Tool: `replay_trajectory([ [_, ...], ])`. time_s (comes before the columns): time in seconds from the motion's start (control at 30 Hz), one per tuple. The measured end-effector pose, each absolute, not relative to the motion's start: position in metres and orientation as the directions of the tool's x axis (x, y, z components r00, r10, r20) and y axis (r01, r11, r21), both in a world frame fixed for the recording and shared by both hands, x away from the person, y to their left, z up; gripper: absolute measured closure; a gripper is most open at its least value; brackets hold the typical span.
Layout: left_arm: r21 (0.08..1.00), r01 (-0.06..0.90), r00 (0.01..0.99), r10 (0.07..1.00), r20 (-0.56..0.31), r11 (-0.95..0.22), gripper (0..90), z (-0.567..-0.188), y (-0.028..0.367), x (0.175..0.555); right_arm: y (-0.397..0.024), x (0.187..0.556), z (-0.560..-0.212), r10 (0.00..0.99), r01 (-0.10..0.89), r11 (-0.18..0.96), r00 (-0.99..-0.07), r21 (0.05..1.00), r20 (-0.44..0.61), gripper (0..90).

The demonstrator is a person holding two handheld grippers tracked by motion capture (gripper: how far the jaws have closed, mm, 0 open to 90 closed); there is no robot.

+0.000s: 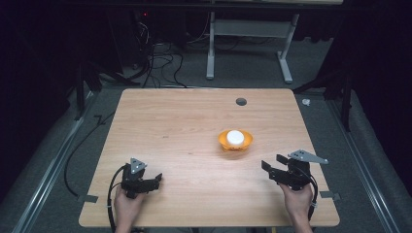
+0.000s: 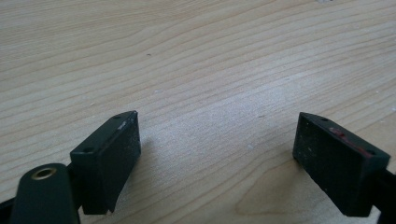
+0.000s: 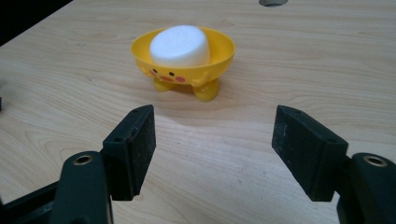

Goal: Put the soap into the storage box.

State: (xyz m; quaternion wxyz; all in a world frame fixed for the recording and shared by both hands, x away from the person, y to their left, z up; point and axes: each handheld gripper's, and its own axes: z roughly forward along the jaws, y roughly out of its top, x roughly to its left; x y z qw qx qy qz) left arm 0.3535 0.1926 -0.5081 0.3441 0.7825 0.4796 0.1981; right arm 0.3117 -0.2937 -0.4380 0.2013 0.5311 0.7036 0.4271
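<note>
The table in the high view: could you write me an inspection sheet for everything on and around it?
Surface: wooden table, bare, with a grey hole near the far edge.
Job's things: yellow duck bowl standing upright, white round piece inside.
Clutter: nothing seen.
Grippers: left gripper open, empty; right gripper open, empty, facing the bowl.
Cables: gripper cable; black floor cables.
Surroundings: grey carpet, white table frame.

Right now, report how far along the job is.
Looks done: the white puck sits in the yellow bowl. In hand: nothing; the right gripper faces the bowl, jaws open and empty, the left gripper open over bare table. Left: closing on the bowl, apparently.
</note>
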Motion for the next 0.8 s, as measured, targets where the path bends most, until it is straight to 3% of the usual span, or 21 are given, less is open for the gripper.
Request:
replay_trajectory([
  [0.8, 0.729, 0.614, 0.462, 0.887, -0.02, -0.303, 15.5, -0.508, 0.193, 0.353, -0.282, 0.319, -0.465, 0.924, 0.619, 0.107, -0.351, 0.778, 0.152, 31.3],
])
